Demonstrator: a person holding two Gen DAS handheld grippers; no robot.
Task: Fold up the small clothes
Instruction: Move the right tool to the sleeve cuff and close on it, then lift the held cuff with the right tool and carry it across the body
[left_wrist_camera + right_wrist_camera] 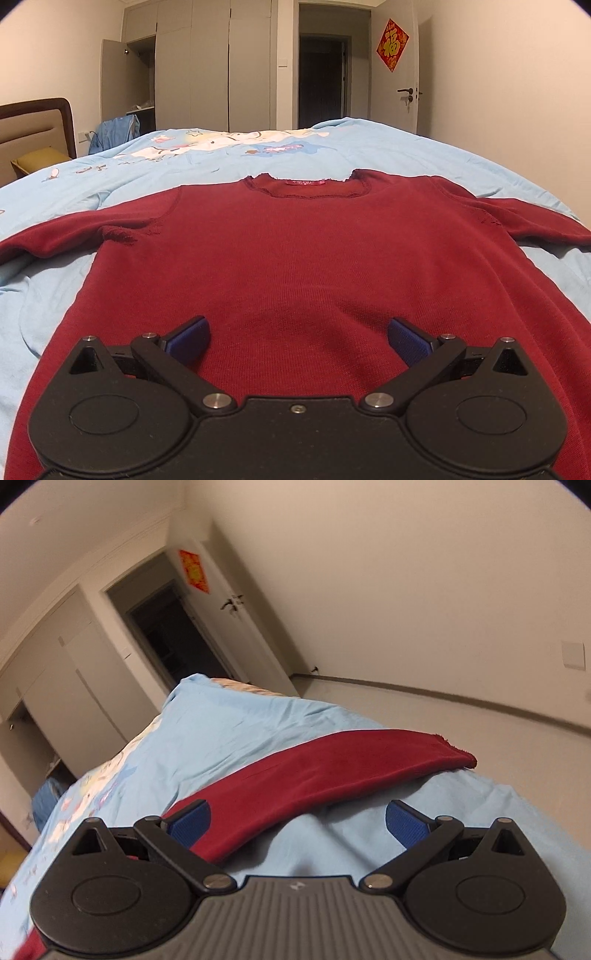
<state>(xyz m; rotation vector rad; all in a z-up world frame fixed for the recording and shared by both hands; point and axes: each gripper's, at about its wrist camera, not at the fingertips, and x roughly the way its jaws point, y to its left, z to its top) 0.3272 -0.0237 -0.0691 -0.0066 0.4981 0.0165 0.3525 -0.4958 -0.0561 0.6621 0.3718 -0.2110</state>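
While a pale blue bedspread [369, 155] fills the middle of the left wrist view beneath cream walls, grey wardrobes [192, 66] and a dark open doorway [321, 81] at top, a dark red sweater [295, 251] lies flat across it, neckline toward the far edge and sleeves spread to both sides. At the bottom of that frame the left gripper [298, 338] hovers over the sweater's lower body, blue pads wide apart and holding nothing. Tilted in its own view, the right gripper [297, 819] hangs likewise spread and empty above the sweater's sleeve [332, 771], which crosses mid-frame toward the bed's right edge.
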